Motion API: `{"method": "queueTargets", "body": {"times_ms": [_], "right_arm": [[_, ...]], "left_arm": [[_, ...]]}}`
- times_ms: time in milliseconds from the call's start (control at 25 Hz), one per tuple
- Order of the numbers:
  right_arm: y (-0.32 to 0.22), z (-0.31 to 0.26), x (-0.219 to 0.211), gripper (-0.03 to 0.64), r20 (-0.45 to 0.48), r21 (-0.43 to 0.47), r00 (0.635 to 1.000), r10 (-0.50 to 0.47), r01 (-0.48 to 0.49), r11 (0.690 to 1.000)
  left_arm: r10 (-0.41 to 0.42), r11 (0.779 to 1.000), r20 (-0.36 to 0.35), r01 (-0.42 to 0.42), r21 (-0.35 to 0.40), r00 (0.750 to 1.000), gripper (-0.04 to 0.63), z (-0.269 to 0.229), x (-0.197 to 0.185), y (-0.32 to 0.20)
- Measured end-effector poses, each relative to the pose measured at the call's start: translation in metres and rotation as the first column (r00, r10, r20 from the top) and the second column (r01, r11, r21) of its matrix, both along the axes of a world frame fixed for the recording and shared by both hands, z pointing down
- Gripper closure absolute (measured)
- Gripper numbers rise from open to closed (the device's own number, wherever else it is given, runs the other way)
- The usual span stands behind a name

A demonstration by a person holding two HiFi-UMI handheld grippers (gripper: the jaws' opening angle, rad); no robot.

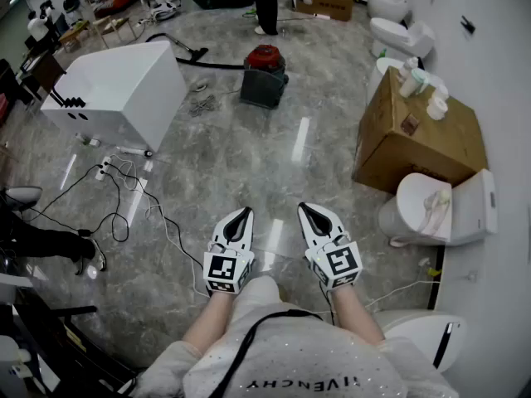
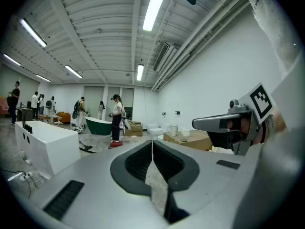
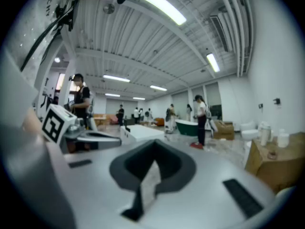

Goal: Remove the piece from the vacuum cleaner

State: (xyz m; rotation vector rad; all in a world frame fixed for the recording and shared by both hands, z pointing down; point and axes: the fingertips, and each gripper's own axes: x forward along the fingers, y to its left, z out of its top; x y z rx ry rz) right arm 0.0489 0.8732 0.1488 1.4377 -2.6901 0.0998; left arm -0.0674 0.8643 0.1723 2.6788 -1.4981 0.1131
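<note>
Both the left white-and-black gripper and the right white-and-black gripper have their jaws pressed together on nothing. They are held side by side, about level, over the grey marble floor. The pale shirt reads "GIVENCHY". The red-lidded dark canister vacuum cleaner stands well ahead, its black hose trailing left.

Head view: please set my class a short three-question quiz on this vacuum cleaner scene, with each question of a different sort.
1. True or false: the left gripper holds the red vacuum cleaner.
2. Multiple choice: what stands on the cardboard box? A white containers; B a laptop; C shoes.
3. Fill in: the right gripper has its jaws ___.
Key: 1 false, the left gripper is shut and empty, and the red vacuum cleaner stands far ahead; 2 A; 3 shut.
</note>
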Motion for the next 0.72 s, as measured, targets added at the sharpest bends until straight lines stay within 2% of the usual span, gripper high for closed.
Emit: {"method": "queueTargets", "body": {"times_ms": [400, 560, 720], "right_arm": [[-0.011, 0.01, 0.029, 0.603, 0.016, -0.019, 1.0, 0.015, -0.015, 1.0], [-0.04, 0.019, 0.041, 0.603, 0.028, -0.026, 1.0, 0.014, -0.013, 1.0], [-0.084, 0.026, 0.049, 0.602, 0.006, -0.05, 1.0, -0.002, 0.002, 0.999]], "left_arm": [[0.02, 1.0, 0.001, -0.02, -0.014, 1.0, 0.566, 0.002, 0.03, -0.028], [0.036, 0.999, 0.001, -0.036, -0.027, 0.999, 0.566, 0.015, 0.046, -0.059], [0.012, 0.998, -0.009, -0.012, -0.058, 1.0, 0.566, 0.03, 0.052, -0.106]]}}
